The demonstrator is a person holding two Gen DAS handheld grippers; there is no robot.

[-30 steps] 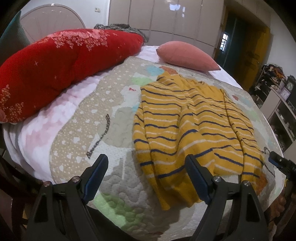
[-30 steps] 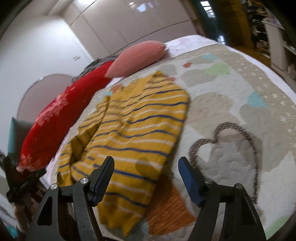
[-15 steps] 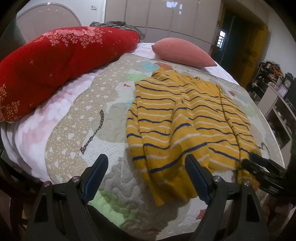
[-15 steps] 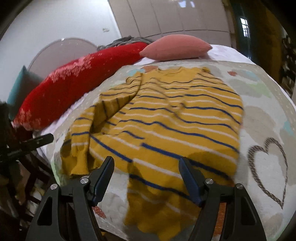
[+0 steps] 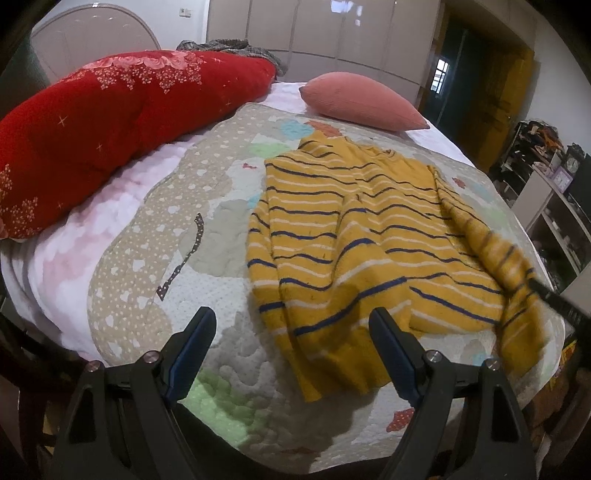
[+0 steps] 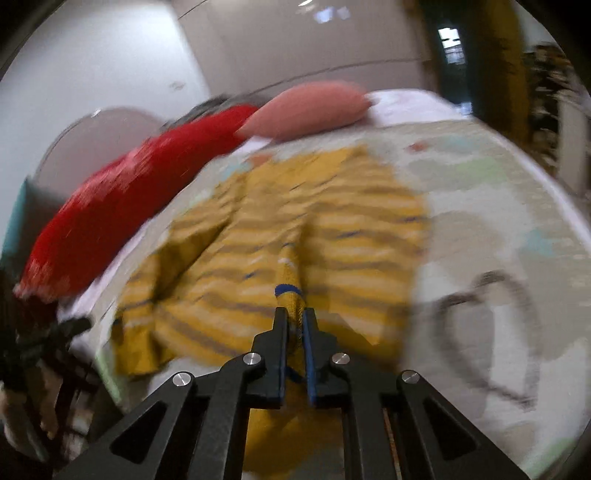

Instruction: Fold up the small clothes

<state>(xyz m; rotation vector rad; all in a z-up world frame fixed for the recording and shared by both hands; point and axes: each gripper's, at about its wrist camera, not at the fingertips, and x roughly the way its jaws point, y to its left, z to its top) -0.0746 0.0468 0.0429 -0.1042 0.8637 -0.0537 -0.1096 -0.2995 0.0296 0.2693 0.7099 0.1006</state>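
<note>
Left wrist view, patchwork quilt point(image 5: 155, 236), pink pillow point(image 5: 362, 101), wardrobes point(image 5: 314, 33)

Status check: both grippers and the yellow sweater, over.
Right gripper just closed, shut on the yellow striped sweater's sleeve. Left gripper open, empty, over the sweater's near hem. Sweater flat on the quilt. Nothing in the way.

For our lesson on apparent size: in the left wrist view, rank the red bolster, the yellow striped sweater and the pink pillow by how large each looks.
1. yellow striped sweater and red bolster: look alike in area, and the bolster lies nearer the edge of the fisheye picture, so unranked.
2. pink pillow: clearly smallest, though it lies farthest from the camera.
</note>
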